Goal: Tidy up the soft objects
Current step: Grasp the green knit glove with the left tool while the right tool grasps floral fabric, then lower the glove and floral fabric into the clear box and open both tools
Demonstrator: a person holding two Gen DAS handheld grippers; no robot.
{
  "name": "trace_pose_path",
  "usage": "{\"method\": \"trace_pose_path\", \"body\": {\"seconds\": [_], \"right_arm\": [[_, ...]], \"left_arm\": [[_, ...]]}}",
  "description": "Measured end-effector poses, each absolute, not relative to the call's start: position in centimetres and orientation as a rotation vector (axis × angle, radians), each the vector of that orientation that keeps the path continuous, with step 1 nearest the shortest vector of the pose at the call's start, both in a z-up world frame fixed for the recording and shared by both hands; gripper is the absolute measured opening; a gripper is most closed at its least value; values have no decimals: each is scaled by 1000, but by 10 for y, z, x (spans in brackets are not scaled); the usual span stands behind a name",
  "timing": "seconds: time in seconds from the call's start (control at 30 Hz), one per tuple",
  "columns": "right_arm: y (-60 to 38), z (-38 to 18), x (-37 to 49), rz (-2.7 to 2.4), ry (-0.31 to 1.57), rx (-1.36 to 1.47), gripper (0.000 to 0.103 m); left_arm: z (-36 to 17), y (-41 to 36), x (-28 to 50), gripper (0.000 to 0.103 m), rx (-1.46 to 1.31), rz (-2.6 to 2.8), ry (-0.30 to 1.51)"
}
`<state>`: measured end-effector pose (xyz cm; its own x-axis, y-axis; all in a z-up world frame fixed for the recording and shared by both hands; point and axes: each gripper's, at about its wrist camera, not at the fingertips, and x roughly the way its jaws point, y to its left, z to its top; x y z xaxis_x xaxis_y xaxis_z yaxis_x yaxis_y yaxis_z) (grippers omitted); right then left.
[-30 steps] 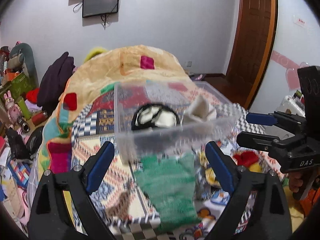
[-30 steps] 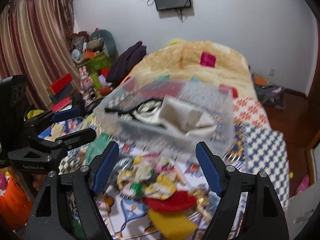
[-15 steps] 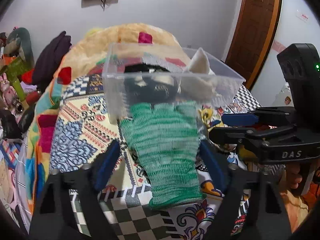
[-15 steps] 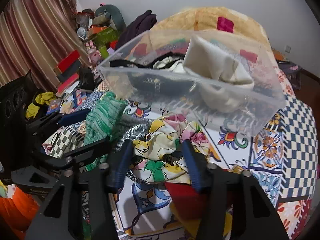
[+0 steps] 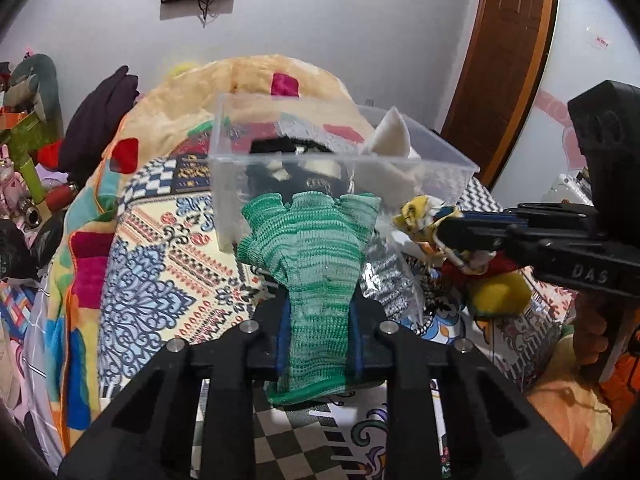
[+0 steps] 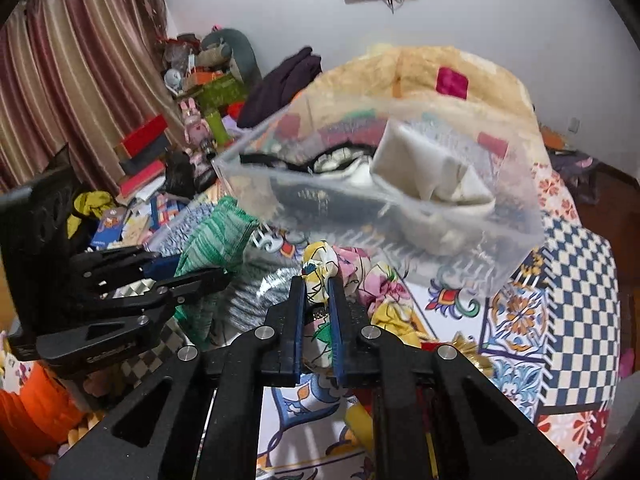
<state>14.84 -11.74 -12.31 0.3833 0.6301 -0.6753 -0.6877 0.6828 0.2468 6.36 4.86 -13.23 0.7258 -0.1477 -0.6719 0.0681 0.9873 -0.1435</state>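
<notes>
My left gripper is shut on the cuff end of a green knitted glove, whose fingers point toward a clear plastic box. The box holds a cream cloth and a black and white item. My right gripper is shut on a yellow floral cloth, lifted off the pile in front of the box. The right gripper also shows in the left wrist view, and the left gripper in the right wrist view with the glove.
A patterned bedspread covers the bed. A red and yellow soft item and a silvery plastic bag lie by the box. A beige blanket heap sits behind it. Clutter and curtains stand at the left, a door at the right.
Both grippers have closed: the left on the green glove, the right on the yellow floral cloth. Both moved forward and down toward the items before the box.
</notes>
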Motion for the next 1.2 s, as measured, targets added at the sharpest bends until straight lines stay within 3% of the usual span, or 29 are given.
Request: {"method": "trace_pose_path", "body": {"seconds": [0.3,0.63,1.2], "right_arm": [[-134,-78,140,810,678,-66,10],[-146,-36,163,741,544,-57,10],[-135,-104,237,676,711,-92,10]], "left_arm": [[-78,54,56,22,-100,-116,619],[-26,46,101,22,-61,-135,536],[-91,48,206,22,-4,-111,774]]}}
